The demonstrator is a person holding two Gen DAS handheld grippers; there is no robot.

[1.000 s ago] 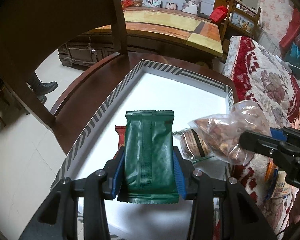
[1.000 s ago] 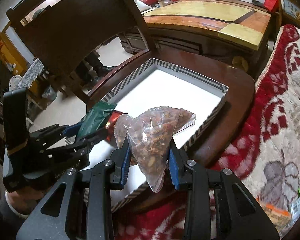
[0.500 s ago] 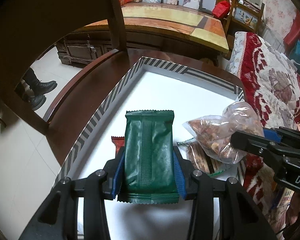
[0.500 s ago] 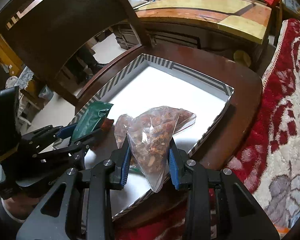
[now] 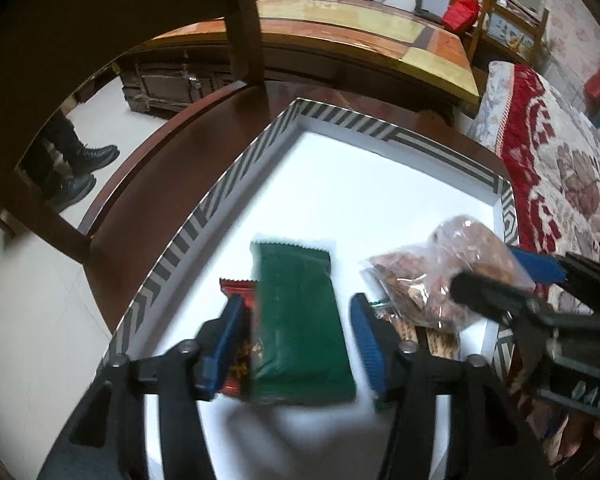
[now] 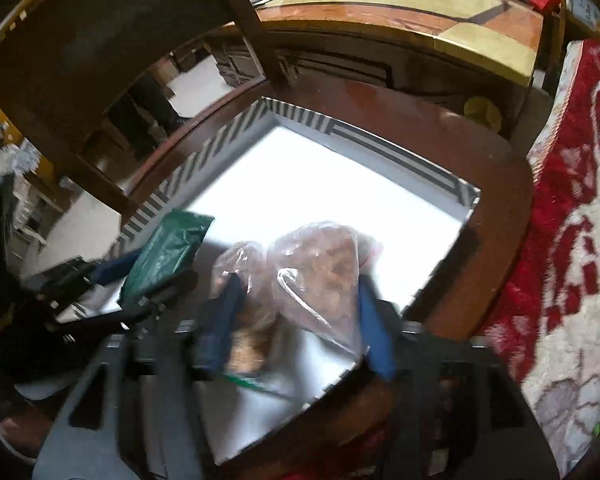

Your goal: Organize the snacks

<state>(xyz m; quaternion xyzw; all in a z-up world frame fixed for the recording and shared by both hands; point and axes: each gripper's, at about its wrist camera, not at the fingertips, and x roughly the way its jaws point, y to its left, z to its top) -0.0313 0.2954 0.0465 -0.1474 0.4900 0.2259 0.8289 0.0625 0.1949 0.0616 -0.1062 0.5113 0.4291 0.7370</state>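
Both 2-finger grippers, left [image 5: 296,344] and right [image 6: 296,320], gape wide, gripping nothing; green packet [image 5: 300,328] and nut bag [image 6: 320,268] look light, crinkly—pinch mid-body.

The left gripper [image 5: 296,344] has a black plastic frame with two arms, each tipped by a ribbed blue pad, and round silver screws at the joints. The right gripper [image 6: 300,320] is built alike: black body, blue pads. White letters show on its side in the left view.
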